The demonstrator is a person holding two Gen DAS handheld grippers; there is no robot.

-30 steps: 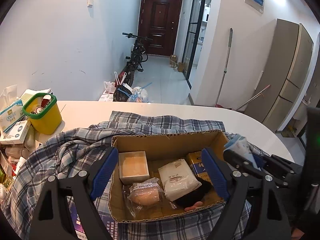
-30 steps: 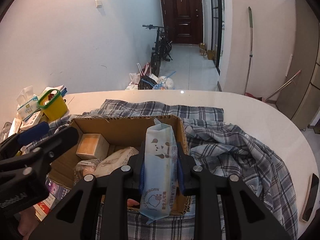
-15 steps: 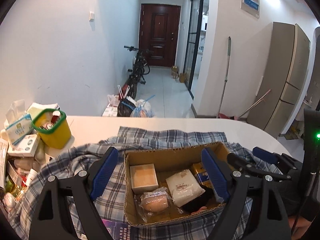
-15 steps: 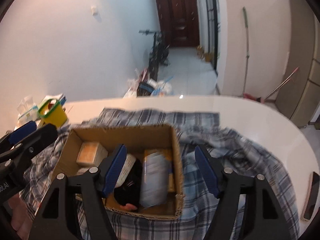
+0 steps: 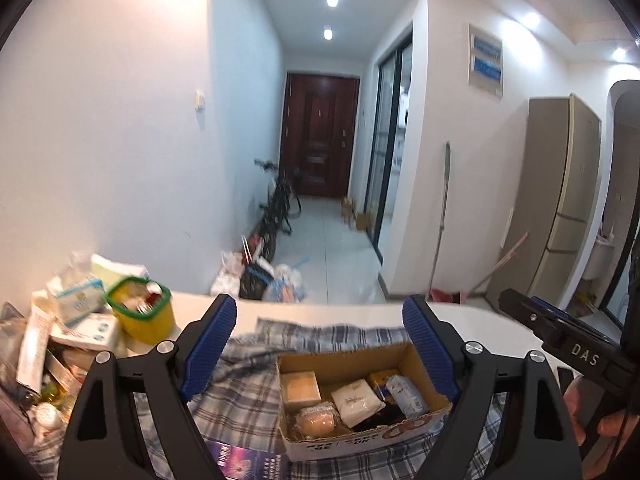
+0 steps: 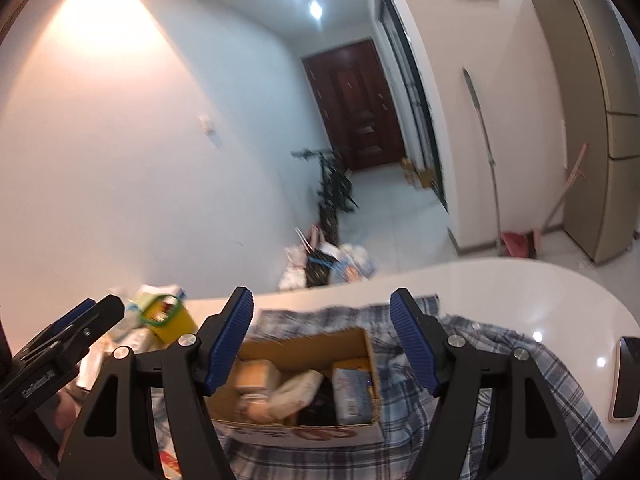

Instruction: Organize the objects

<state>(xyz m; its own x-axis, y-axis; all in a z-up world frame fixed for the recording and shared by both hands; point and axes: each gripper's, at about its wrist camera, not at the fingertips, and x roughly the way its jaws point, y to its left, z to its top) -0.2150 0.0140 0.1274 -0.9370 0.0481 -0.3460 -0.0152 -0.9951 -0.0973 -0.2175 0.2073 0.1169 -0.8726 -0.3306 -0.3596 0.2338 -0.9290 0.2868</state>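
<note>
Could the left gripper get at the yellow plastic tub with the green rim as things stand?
Probably yes: the left gripper is open and empty, and the yellow tub stands uncovered, cartons crowding one side.

Left tool (image 5: 318,346): jaws wide apart, nothing between the pads, pointing slightly downward. Right tool (image 6: 321,344): jaws spread too, just opened, empty, same shallow downward tilt. A hand (image 5: 596,408) grips the right tool's handle.

The letters "DAS" stand in white on the right gripper's black body (image 5: 585,349) (print on the cardboard box (image 5: 360,442) is too blurred to read).
</note>
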